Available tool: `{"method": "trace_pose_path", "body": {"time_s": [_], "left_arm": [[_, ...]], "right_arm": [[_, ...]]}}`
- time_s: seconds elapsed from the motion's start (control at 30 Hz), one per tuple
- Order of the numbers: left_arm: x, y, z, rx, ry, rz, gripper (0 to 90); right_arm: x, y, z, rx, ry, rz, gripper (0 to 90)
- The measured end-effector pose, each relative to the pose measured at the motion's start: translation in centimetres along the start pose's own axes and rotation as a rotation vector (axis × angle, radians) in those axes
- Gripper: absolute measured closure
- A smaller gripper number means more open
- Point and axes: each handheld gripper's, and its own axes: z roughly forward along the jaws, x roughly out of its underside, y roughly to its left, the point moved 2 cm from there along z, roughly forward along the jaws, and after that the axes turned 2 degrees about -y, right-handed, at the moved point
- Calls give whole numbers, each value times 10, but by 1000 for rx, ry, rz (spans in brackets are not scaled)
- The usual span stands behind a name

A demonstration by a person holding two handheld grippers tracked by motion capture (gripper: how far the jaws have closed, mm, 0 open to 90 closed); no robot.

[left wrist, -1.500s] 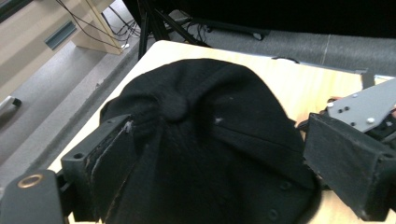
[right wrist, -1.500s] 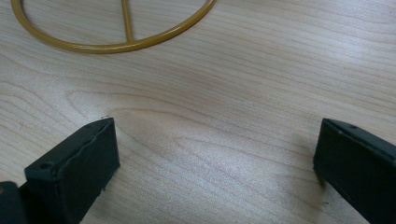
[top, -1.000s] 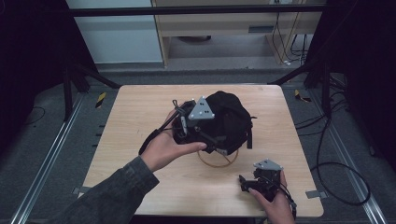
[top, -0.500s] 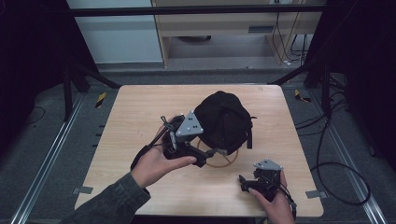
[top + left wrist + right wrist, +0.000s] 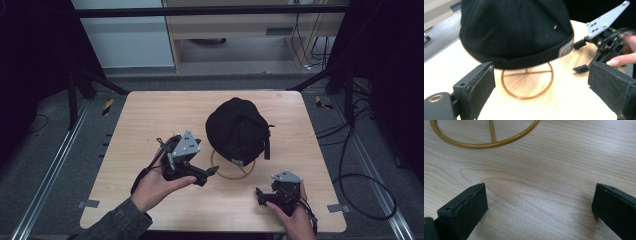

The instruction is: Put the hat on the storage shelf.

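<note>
The black cap point(image 5: 239, 131) sits on the gold wire stand point(image 5: 233, 169) near the middle of the bench point(image 5: 150, 115), and neither gripper holds it. Judged from this layout, the placement of the cap on the stand appears done; what is left, if anything, is to clear both grippers from the stand or to make a fresh grasp on the cap.

1. Left gripper point(image 5: 212, 171): you hold it low over the bench, just to the left of the stand's ring base. Its jaws stand wide apart and hold nothing. In the left gripper view the cap point(image 5: 516, 32) lies ahead of and above the jaws, and the ring base point(image 5: 527, 83) lies on the bench between and beyond them, with no contact to either pad.

2. Right gripper point(image 5: 260, 194): you rest it near the front edge of the bench, to the right of the stand and apart from it. Its jaws are spread, with bare wood between them. In the right gripper view the ring base point(image 5: 486, 135) lies ahead of the jaws, near the left one.
</note>
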Motion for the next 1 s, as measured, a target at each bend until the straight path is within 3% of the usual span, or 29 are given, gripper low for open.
{"method": "trace_pose_path", "body": {"time_s": [0.67,1.0], "left_arm": [[67,31,-6,-62,56,-100,70],[98,46,-6,-98,102,-128,71]], "right_arm": [[0,0,0,-1,-1,1,4],[0,0,0,-1,-1,0,4]]}}
